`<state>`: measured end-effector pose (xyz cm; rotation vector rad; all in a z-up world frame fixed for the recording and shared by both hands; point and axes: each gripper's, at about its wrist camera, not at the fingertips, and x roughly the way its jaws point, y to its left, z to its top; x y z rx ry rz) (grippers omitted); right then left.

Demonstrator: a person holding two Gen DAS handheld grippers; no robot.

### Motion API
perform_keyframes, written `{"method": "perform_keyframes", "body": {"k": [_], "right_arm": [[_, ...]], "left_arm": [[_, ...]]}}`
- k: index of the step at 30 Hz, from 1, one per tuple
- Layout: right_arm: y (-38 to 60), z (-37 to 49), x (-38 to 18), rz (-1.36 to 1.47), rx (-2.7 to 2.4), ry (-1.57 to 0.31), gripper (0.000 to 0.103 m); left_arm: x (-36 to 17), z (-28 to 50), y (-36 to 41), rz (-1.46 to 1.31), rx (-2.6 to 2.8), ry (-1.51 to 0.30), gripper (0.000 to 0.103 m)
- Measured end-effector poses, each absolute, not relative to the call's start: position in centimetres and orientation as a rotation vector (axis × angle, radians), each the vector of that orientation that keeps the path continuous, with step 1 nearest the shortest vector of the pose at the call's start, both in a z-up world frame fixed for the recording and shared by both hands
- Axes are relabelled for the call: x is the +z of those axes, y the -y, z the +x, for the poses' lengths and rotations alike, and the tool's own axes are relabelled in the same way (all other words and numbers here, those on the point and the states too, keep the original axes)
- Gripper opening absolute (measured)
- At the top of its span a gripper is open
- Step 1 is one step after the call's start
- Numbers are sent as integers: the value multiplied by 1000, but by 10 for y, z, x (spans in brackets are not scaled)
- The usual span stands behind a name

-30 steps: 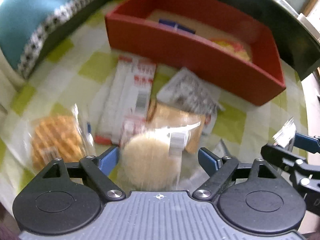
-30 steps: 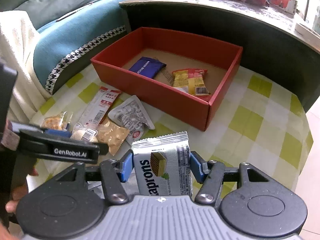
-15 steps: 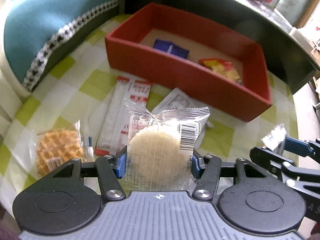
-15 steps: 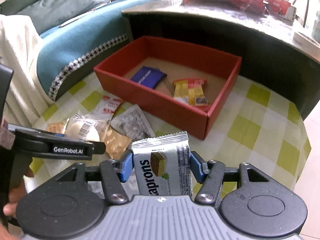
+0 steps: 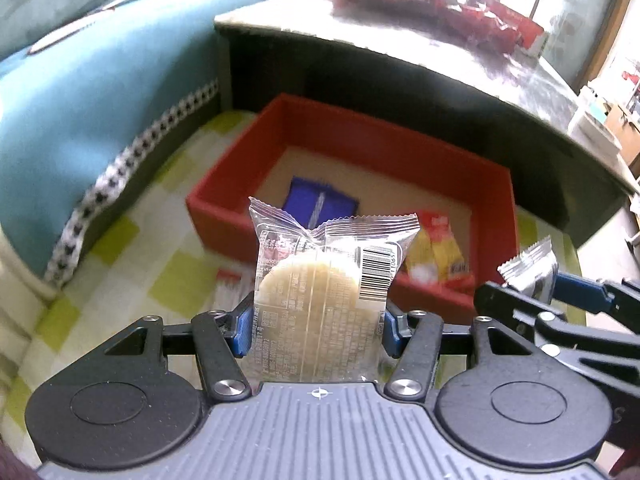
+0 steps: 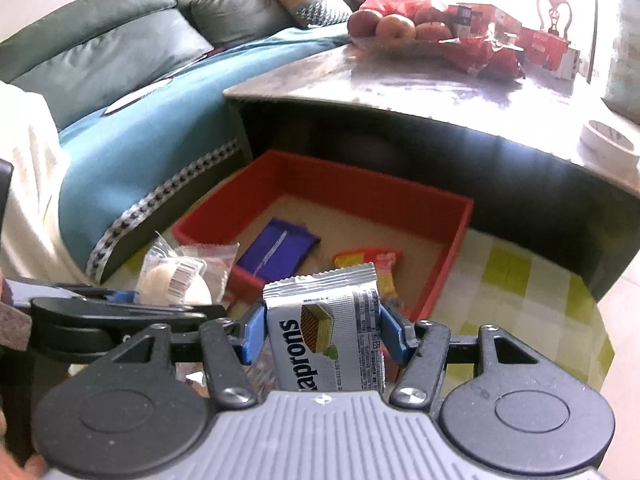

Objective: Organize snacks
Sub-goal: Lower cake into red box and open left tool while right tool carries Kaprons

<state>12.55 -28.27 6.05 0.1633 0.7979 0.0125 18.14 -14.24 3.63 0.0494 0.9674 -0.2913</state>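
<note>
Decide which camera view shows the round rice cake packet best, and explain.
The left wrist view: the rice cake packet stands front-on between the left gripper pads, barcode and cake clear. The right wrist view shows it only small, side-on and blurred.

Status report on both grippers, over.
Left gripper holds rice cake pack. Right gripper holds wafer pack. Red box ahead, path clear.

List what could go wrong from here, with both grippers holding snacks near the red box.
1. The left gripper pinches only the lower sides of the clear rice cake packet; the slick film may slip.
2. The right gripper, with its wafer packet, sits close alongside; the two could collide over the red box.
</note>
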Motion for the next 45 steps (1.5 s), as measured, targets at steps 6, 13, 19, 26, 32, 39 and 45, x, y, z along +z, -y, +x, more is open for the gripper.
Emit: {"method": "perform_keyframes", "body": {"k": [6,13,19,26,32,39,45], "right_arm": [[300,152,60,193,-26,-791,60],[317,183,51,219,-60,-794,60],[323,205,38,225,-77,-825,60],[325,220,23,213,-96,-857,60],[326,227,15,214,-109,-879,60],[329,230,11,228,-120,-900,61],[327,228,15,208,-133,-885,62]], "left_arm": [[35,211,158,48,-284,-959,66],[29,239,175,68,-273,-948,66],[18,257,184,89,-255,-948,66],[8,264,190,131,-238,-947,66],[4,267,191,145,-237,-955,69],[4,268,189,140,-226,-959,76],[6,267,189,139,-217,-956,77]]}}
